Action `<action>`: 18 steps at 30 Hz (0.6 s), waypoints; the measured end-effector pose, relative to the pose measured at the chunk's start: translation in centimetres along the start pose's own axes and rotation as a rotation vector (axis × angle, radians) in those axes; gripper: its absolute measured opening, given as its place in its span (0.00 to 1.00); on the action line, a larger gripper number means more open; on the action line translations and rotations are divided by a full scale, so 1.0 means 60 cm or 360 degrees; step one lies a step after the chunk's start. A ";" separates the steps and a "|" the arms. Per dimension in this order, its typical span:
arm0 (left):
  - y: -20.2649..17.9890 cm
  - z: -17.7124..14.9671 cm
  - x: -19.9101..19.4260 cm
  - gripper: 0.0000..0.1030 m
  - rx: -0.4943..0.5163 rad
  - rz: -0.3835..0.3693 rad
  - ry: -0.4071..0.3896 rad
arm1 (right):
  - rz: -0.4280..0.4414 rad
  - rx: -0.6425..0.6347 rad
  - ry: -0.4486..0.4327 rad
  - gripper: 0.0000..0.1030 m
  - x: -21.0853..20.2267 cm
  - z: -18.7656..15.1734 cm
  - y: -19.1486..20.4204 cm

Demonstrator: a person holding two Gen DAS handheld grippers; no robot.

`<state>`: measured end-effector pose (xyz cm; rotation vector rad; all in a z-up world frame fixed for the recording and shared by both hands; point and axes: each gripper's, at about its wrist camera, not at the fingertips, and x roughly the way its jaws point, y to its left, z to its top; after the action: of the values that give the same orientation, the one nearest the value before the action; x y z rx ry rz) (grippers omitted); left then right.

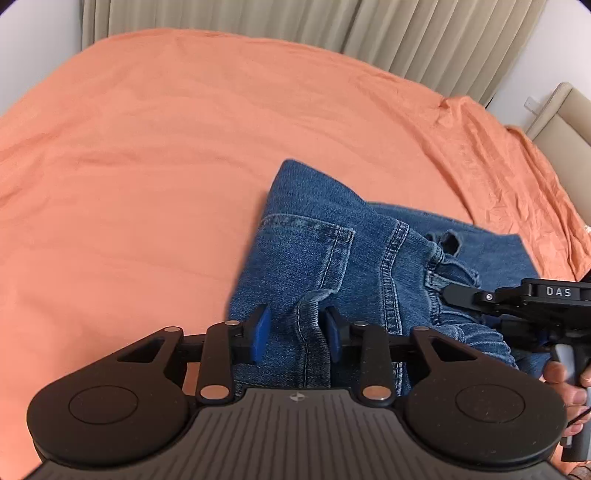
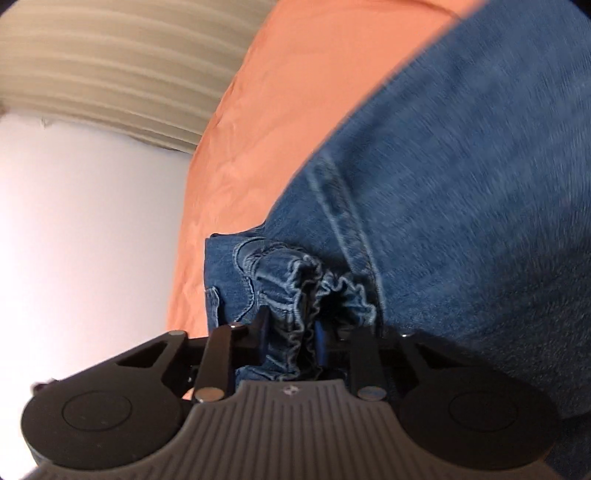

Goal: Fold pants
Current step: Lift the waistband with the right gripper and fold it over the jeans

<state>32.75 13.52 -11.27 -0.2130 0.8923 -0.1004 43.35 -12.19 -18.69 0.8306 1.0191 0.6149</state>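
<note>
1. The jeans [image 1: 325,254] lie bunched on the orange bedsheet [image 1: 147,166], near its right side; folding looks barely begun.
2. The left hand-held gripper [image 1: 297,334] straddles a denim ridge, pads not pressing; the right hand-held gripper [image 2: 291,341] pinches the gathered waistband [image 2: 314,284].
3. Bare sheet spreads leftward; curtains [image 1: 406,33] edge the far side.

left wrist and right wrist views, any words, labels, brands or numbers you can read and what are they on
"DAS" in pale capitals on the black body of the right gripper, seen in the left wrist view; the lettering may run on past the picture's edge.
A small round emblem on the ribbed grey housing of the left gripper, and the same on the right one in its own view: a symbol, no letters.
The jeans show no readable tag or label.
</note>
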 end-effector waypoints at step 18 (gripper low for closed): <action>-0.050 0.073 -0.135 0.45 -0.0223 -0.0527 -0.0395 | -0.0441 -0.1023 -0.0225 0.14 -0.218 0.110 0.315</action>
<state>31.15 12.66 -1.77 -0.4929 0.6109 -0.3131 42.76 -13.86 5.14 0.1592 0.7224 0.5860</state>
